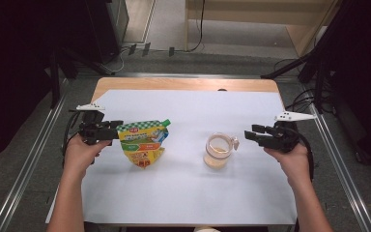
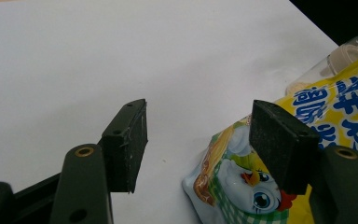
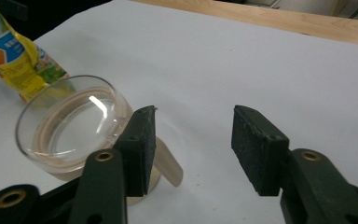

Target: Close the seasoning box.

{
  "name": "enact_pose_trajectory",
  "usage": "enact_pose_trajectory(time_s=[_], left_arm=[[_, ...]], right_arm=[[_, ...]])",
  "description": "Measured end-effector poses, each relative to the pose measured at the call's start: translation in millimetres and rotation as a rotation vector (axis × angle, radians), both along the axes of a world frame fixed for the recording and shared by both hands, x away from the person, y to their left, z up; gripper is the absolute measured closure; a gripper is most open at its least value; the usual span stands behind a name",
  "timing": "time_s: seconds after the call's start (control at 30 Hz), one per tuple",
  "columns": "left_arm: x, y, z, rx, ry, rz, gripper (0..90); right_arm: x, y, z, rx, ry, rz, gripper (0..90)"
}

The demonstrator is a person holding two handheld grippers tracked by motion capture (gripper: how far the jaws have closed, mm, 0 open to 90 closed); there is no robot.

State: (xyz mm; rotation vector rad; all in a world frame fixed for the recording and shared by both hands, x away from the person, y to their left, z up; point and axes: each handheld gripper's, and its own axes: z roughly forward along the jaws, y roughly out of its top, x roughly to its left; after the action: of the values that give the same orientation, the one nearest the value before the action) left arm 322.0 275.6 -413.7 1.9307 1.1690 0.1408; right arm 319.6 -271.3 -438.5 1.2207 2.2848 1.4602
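Both jaws wide, empty | left gripper beside pouch | right gripper near jar

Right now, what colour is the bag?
Mostly yellow, with green checks; the bag shows best in the high view.

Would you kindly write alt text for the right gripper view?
The right gripper hangs open over white paper, its left jaw in front of a clear glass jar. A yellow pouch sits behind.
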Motion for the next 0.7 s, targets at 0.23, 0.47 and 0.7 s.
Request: enact_pose_trajectory(time_s=[0.23, 0.47, 0.7], left_arm=[[-0.3, -1.3, 0.3, 0.011, -0.018, 0.0, 38.0], [0.2, -4.4, -1.1, 0.017, -0.011, -0.003, 38.0], [2.3, -7.3, -5.0, 0.032, 0.005, -0.007, 37.9]], right_arm=[[5.3, -12.3, -15.3, 0.006, 0.025, -0.039, 43.4], [9.9, -17.9, -27.6, 0.001, 0.041, -0.057, 37.0], [11.5, -13.1, -39.2, -0.083, 0.031, -0.109, 34.1]])
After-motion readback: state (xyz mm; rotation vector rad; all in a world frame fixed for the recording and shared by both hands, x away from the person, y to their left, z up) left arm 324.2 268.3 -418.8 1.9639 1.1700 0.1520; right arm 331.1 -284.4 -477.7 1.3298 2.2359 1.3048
